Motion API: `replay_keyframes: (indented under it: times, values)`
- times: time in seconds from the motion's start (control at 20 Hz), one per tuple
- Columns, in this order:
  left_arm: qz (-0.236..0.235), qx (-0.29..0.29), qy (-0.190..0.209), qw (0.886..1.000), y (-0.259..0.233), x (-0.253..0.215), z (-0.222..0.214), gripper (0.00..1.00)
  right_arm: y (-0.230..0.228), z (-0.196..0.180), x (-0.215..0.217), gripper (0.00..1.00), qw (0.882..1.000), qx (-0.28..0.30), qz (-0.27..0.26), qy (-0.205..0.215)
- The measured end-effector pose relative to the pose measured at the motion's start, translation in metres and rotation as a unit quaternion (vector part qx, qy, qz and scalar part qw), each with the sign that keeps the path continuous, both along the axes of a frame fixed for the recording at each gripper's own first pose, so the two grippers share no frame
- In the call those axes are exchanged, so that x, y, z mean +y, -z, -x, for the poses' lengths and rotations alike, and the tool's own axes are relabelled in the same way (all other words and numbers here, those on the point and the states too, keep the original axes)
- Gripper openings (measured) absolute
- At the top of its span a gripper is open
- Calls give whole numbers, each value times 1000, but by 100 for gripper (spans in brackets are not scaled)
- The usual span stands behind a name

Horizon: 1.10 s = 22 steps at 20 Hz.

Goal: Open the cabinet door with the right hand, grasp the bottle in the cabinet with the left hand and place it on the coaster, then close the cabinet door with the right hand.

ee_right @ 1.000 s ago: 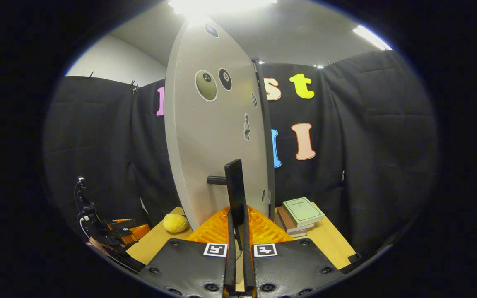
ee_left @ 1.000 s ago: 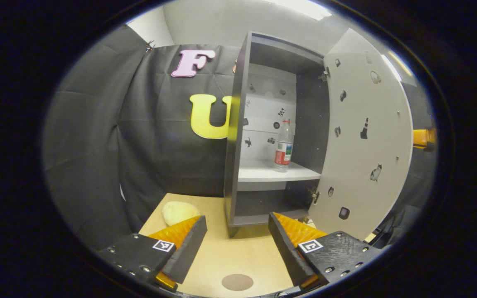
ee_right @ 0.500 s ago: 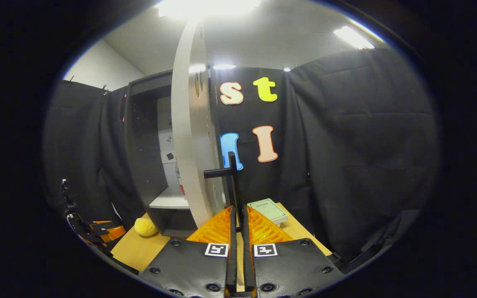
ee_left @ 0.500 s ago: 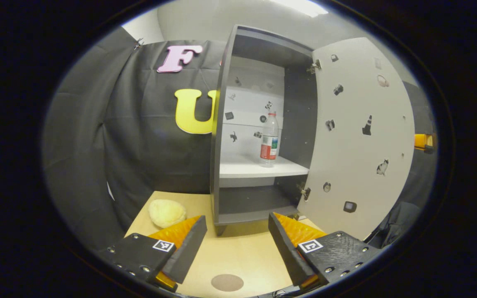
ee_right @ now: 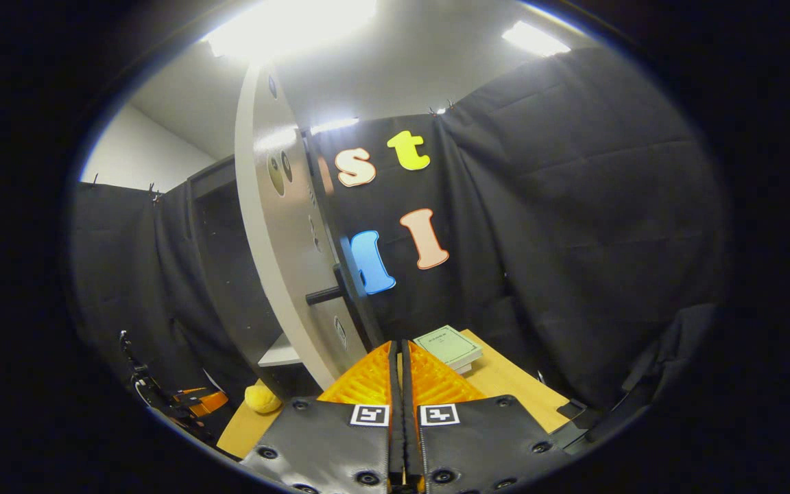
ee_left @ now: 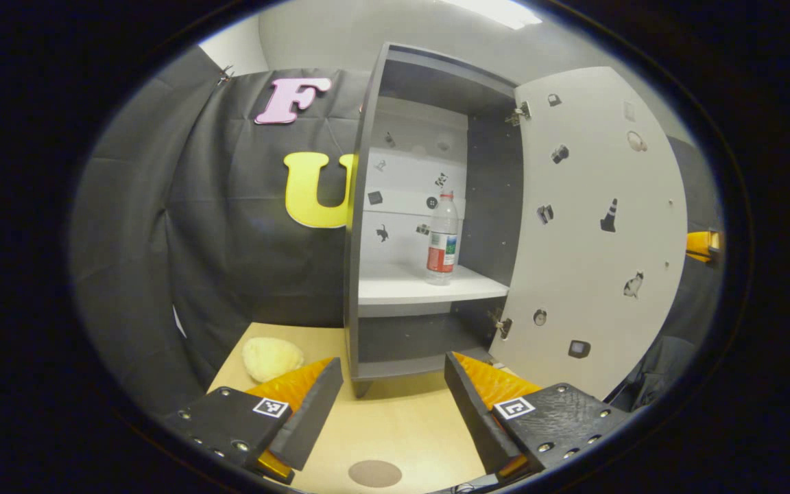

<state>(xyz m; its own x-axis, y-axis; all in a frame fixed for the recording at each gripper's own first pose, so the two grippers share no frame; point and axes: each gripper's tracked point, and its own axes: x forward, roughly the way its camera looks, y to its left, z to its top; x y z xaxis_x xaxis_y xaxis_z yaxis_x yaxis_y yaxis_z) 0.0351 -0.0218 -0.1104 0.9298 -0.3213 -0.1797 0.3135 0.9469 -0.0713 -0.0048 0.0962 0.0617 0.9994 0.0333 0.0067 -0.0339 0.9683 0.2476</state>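
Right gripper is sitting with fingers pressed together and gripping nothing; half a second back it was clamping the door handle, now it's backing off, handle apart from it. Cabinet door is standing wide open, so the opening step looks done. Left gripper is hovering low over the table, fingers spread wide, empty, coaster on the table just under it. Further back, the cabinet is holding the bottle, upright on its shelf, well apart from the left gripper. Next step is likely the left reach in.
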Motion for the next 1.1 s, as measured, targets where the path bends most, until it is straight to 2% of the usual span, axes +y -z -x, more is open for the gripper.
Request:
replay_keyframes:
  times: [0.05, 0.15, 0.3, 0.35, 0.4, 0.45, 0.5, 0.55, 0.6, 0.65, 0.75, 0.8, 1.0, 1.1]
  values:
    - [3, 2, 6, 1000, 0, -5, -3, 89, 1, 1, -9, 2, 1000, 0, 6, 15]
    - [6, 1, 16, 1000, -5, -12, -14, 93, 0, 1, -26, 0, 999, 3, 13, 42]
    - [18, -22, 13, 999, -33, -22, -35, 93, -9, -6, -37, 3, 998, 0, 18, 57]
    - [22, -35, 13, 999, -46, -26, -43, 93, -7, -12, -47, 15, 997, 6, 29, 71]
    - [25, -44, 15, 999, -58, -31, -51, 93, -6, -16, -52, 15, 996, 10, 38, 76]
    - [26, -50, 20, 998, -67, -39, -61, 92, -6, -22, -53, 22, 996, 13, 41, 78]
    - [24, -55, 22, 998, -76, -45, -71, 89, -5, -27, -54, 36, 996, 13, 40, 80]
    - [19, -62, 18, 998, -84, -51, -85, 89, -1, -32, -56, 44, 996, 13, 41, 81]
    - [13, -68, 11, 998, -92, -54, -97, 89, 4, -38, -60, 60, 995, 15, 41, 85]
    - [9, -78, 6, 997, -99, -58, -107, 89, 10, -44, -64, 70, 995, 20, 38, 89]
    - [1, -102, 1, 995, -114, -70, -126, 89, 14, -55, -74, 73, 995, 26, 28, 92]
    - [-9, -110, -5, 994, -122, -76, -137, 92, 14, -59, -82, 81, 995, 28, 29, 95]
    - [-17, -131, -13, 991, -130, -106, -173, 89, 8, -80, -115, 81, 992, 21, 43, 114]
    - [-11, -139, -7, 990, -131, -123, -186, 92, 3, -90, -123, 81, 993, 16, 38, 114]
